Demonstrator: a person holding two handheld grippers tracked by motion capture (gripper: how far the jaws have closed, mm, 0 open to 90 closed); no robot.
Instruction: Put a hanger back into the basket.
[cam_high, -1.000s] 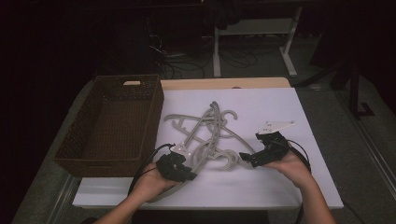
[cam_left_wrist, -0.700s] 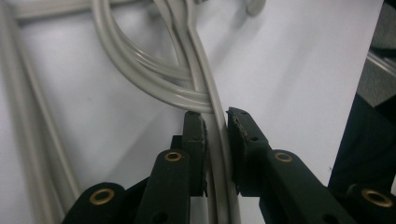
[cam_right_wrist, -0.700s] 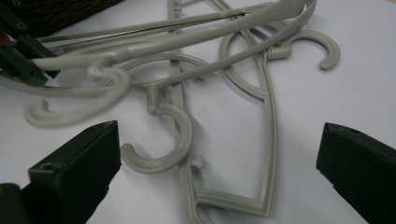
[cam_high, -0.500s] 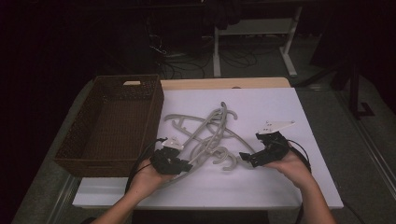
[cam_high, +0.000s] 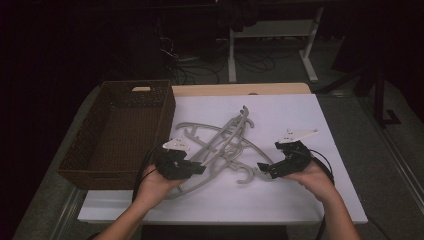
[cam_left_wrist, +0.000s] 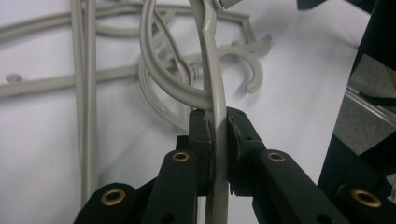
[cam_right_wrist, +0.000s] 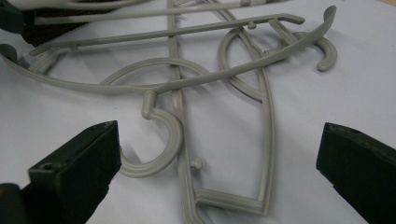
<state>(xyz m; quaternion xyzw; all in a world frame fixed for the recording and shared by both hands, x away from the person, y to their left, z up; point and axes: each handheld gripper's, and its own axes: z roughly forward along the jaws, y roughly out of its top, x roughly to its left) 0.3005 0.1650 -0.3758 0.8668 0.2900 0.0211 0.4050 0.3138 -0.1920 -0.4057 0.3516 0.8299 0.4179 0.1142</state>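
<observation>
— Hangers (cam_high: 220, 142) are lying in a grey tangle on the white sheet (cam_high: 300, 115), just right of the basket (cam_high: 120, 130). Which one is being handled?

— The one at the near left of the pile. The left gripper (cam_high: 192, 167) is clamping its arm (cam_left_wrist: 215, 93); in the left gripper view the two black jaws are pressing on the grey bar from both sides, and the bar is running up between them. The jaws have just been closing on it.

— Is that hanger lying flat?

— Hard to tell. In the high view its near end is sitting in the gripper beside the basket's near corner, while the rest is crossing the heap towards the middle of the sheet. A hook from another hanger (cam_left_wrist: 252, 70) is curling just behind it.

— And the right gripper (cam_high: 264, 169)?

— Its jaws are standing wide apart, with nothing between the pads. In the right gripper view they are framing a hook (cam_right_wrist: 159, 140) and a looped hanger end (cam_right_wrist: 233, 196) lying on the sheet in front of them. In the high view its tips are sitting just beside a hook at the pile's right edge; whether they are touching it I cannot tell.

— Where is the basket in all this?

— It is sitting on the table (cam_high: 240, 89) at the left, touching the sheet's left edge, near the left hand (cam_high: 157, 185).
</observation>
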